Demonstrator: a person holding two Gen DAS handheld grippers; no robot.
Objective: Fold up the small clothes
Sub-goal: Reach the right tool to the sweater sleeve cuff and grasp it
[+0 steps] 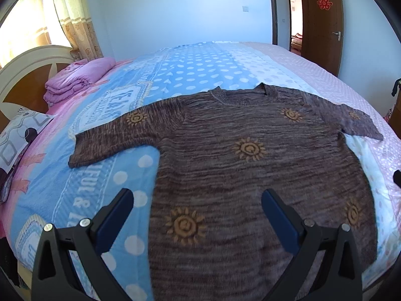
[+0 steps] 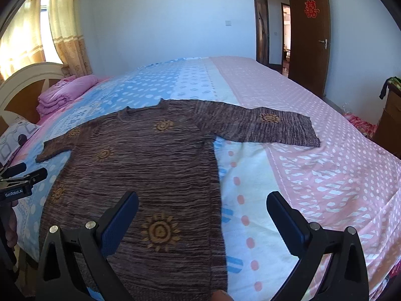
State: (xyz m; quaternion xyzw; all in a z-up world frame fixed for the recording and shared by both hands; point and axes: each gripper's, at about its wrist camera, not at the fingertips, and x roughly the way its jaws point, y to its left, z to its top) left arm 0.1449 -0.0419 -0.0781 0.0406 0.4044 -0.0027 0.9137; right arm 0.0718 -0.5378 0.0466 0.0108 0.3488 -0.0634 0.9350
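A brown knitted sweater with orange sun motifs lies spread flat on the bed, collar far, both sleeves out to the sides. My left gripper hovers open above its lower left part, one finger over the blue bedcover, the other over the knit. In the right wrist view the same sweater fills the left half. My right gripper stands open over the sweater's right hem edge, nothing between its fingers. The left gripper's side shows at the left edge, held by a hand.
A folded pink quilt and a patterned pillow lie by the headboard at the left. The pink dotted bedcover stretches to the right. An open brown door stands at the back right; curtains hang at the left.
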